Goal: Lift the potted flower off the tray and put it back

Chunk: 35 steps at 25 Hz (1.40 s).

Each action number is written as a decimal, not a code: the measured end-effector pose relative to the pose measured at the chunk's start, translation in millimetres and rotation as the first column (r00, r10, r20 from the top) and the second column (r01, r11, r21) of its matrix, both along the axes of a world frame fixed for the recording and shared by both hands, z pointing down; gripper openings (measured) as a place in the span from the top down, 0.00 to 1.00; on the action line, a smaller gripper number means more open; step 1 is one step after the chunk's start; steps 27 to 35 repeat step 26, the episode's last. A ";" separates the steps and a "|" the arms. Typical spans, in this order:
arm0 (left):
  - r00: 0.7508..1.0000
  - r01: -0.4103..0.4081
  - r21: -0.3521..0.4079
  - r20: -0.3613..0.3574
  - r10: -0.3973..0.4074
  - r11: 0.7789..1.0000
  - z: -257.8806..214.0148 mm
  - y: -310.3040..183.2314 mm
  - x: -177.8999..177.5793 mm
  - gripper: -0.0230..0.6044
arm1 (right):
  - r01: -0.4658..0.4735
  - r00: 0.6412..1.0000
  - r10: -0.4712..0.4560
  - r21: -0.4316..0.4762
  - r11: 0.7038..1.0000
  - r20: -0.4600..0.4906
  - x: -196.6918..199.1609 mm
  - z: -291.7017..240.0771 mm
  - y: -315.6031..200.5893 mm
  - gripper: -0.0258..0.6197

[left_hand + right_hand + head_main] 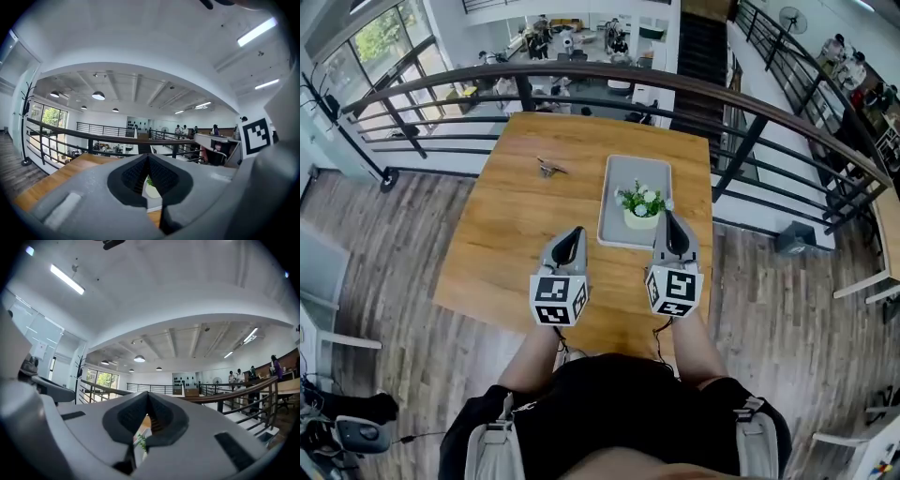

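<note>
My two grippers are both closed with nothing in them: the left gripper (575, 232) has its jaws met tip to tip, and the right gripper (668, 217) is the same, pads together at the tips with only a narrow slit lower down. The potted flower (642, 208) stands upright at the near end of the grey tray (636, 173), just to the left of my right fingertips and ahead and to the right of my left ones. Through the slit under each pair of tips I catch a sliver of it: white pot from the left, green leaves from the right. From above, my right tips look very close to the pot, but I cannot tell whether they touch it. The tray lies on the wooden table (516, 234), ahead of and between my two sets of tips. A small metal object (550, 168) lies well ahead of my left tips, and the dark railing (609, 73) curves beyond the table's far edge.
</note>
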<state>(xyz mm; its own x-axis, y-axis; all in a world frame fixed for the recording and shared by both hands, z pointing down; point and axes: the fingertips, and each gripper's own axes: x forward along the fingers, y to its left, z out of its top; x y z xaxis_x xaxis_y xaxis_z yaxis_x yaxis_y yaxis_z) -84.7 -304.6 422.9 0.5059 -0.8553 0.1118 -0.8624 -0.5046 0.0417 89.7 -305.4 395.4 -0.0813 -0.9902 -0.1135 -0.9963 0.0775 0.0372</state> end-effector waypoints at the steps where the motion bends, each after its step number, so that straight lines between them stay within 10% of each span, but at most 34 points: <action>1: 1.000 -0.008 0.007 0.000 0.008 1.000 -3.4 2.0 1.5 0.94 | 0.009 1.000 -0.009 0.003 1.000 -0.002 -2.3 -1.4 6.1 0.97; 35: 1.000 -0.027 0.033 -0.007 0.028 0.999 -17.1 20.9 -19.4 0.94 | 0.056 0.998 -0.055 -0.011 0.998 0.032 -35.9 -1.8 24.4 0.97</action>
